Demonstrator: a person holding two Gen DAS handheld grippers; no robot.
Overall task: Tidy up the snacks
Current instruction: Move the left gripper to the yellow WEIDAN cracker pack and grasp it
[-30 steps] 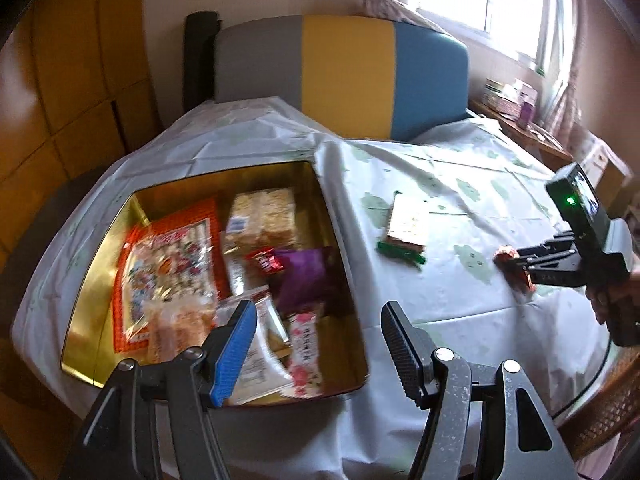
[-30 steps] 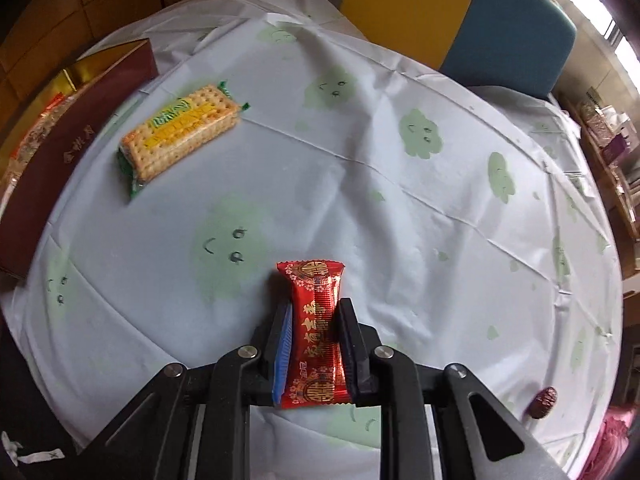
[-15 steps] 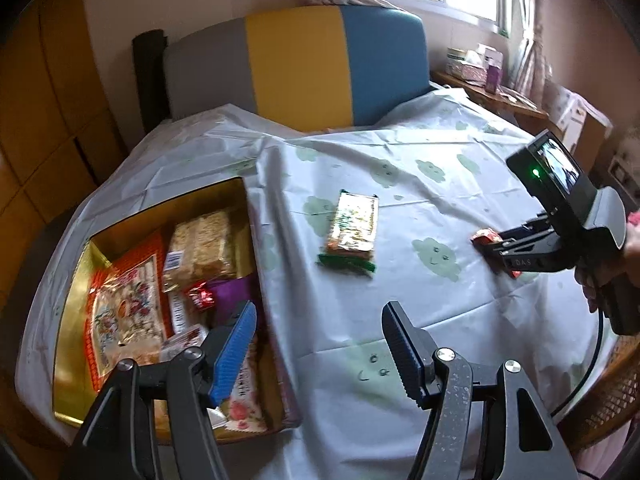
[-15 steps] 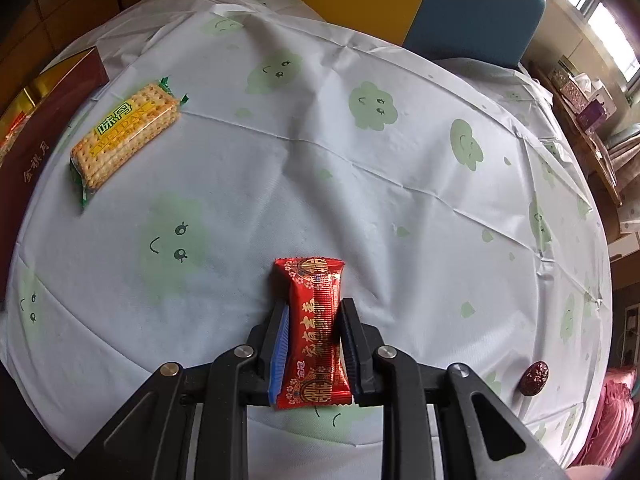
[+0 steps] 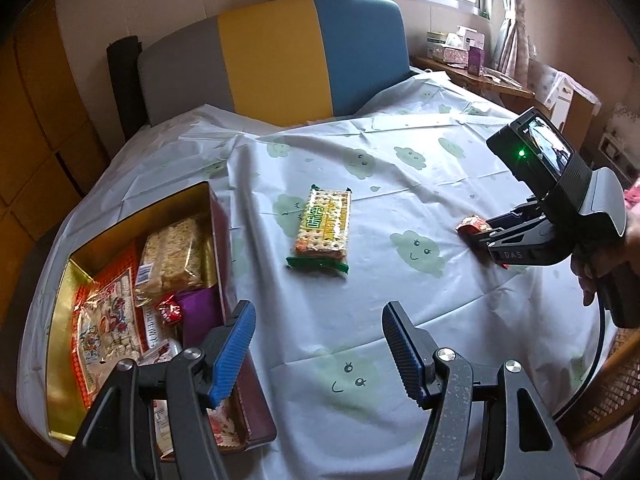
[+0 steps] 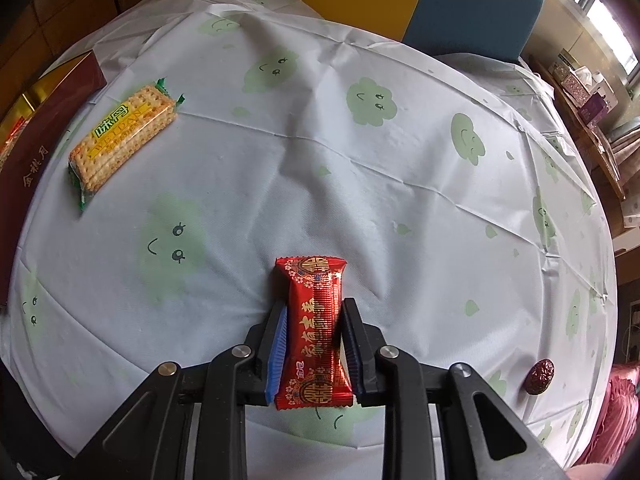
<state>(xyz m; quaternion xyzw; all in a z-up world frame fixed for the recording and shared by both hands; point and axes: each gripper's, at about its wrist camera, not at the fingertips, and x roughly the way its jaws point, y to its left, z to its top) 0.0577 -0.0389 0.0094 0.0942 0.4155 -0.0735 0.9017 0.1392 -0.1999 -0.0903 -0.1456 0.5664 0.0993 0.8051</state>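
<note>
Tin has slid toward the left view's edge since a second ago, crackers now ahead of the left gripper — jaws wide, empty. Right gripper clamps the red snack as before, low over the cloth.

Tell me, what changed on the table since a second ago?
The open left gripper swung away from over the gold snack tin toward the yellow cracker pack with green ends. The right gripper, around the red foil candy packet, has just been opening slightly; the packet sits between its jaws. The cracker pack, the tin and the small dark red sweet stayed put.
</note>
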